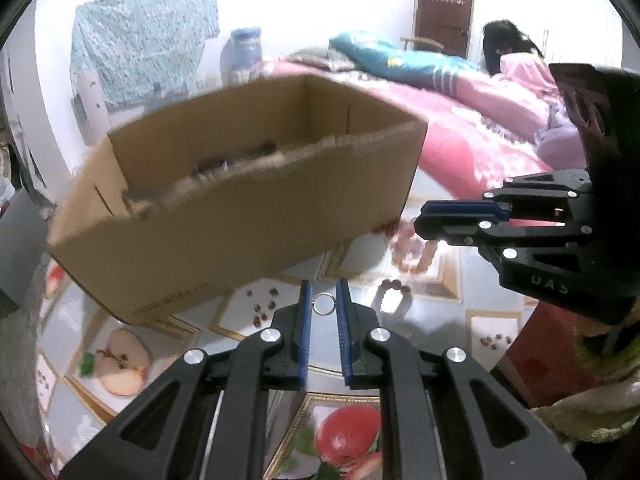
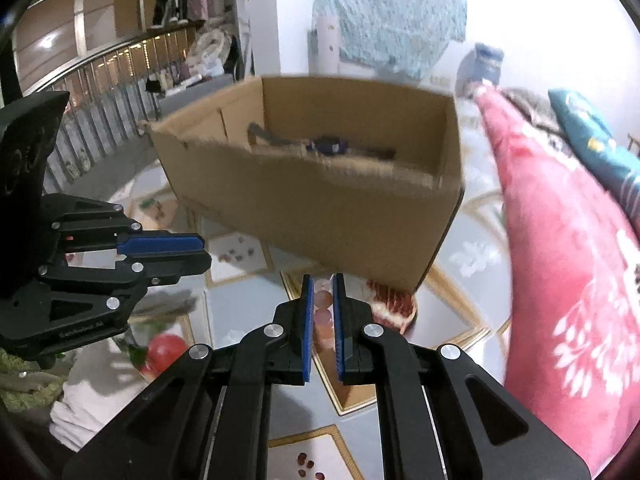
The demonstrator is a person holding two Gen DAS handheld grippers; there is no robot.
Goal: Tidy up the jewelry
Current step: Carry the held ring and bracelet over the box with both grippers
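With its jaws nipped on a small silver metal ring (image 1: pixel 322 304), the left gripper (image 1: pixel 322 308) holds it clear of the fruit-patterned surface (image 1: pixel 280 320), likely for carrying. The right gripper (image 2: pixel 322 312) pinches a pink beaded bracelet (image 2: pixel 323 308) likewise. Both face the open brown cardboard box (image 1: pixel 248 216), presumably the destination.

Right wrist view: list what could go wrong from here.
1. The pink bead bracelet sits between the right hand-held gripper pads by only a few round beads; it may slip.
2. The thin silver ring in the left hand-held gripper could pop out.
3. The brown cardboard box has a ragged near rim; jewelry may snag.
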